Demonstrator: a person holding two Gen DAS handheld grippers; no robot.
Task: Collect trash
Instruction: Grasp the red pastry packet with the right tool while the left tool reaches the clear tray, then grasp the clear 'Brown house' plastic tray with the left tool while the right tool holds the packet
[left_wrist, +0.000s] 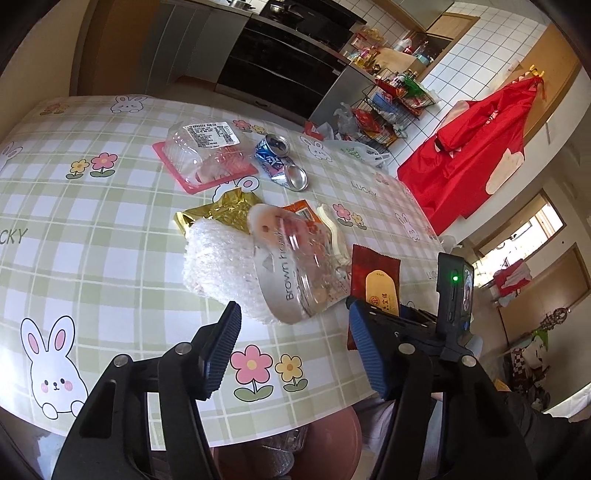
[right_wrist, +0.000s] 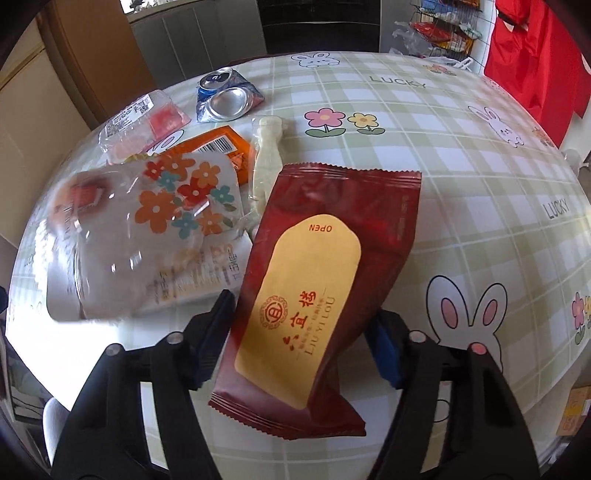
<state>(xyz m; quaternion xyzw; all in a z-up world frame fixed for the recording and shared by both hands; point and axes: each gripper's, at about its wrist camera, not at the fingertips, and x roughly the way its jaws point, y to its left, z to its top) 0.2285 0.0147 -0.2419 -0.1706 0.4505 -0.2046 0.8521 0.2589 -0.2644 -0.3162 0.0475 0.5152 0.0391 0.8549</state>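
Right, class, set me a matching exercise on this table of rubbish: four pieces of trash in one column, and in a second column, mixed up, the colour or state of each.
Things:
1. drink can
2. dark red packet
3. foil wrapper
4. bubble wrap

Colour or state:
A. gold and crumpled, behind the white roll
B. crushed flat, blue and silver
C. between the fingers of the right tool, yellow label reading OPEN
D. white roll just ahead of the open left tool

Pairs: 1-B, 2-C, 3-A, 4-D
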